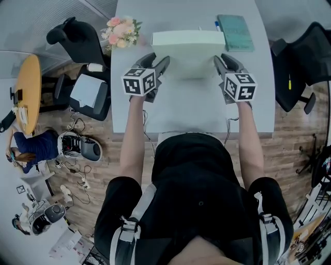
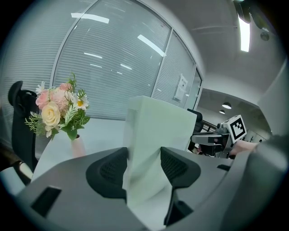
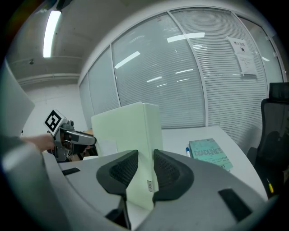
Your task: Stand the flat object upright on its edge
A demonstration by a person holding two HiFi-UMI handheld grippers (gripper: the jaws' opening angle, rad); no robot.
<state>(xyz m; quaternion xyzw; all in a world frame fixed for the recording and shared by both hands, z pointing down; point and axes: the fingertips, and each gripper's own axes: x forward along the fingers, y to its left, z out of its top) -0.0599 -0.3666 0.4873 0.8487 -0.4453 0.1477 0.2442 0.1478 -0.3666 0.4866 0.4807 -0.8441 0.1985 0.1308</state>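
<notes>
Pale green box [image 1: 189, 39] held upright on the white tabletop [image 1: 191, 111]
Near the flowers [image 1: 121, 32], its left end is pinched by the left gripper [image 1: 159, 61]; its right end is clamped by the right gripper [image 1: 223, 59], beside a teal book [image 1: 235, 32].

The white table [image 1: 191, 114] bears a pale green box [image 1: 189, 39], a teal book [image 1: 235, 32] and pen [image 1: 216, 24] to its right, flowers [image 1: 121, 31] to its left.

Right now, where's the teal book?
Head view: the teal book lies flat at the far right of the white table, just right of the pale green box, with a blue-tipped pen along its left edge.
</notes>
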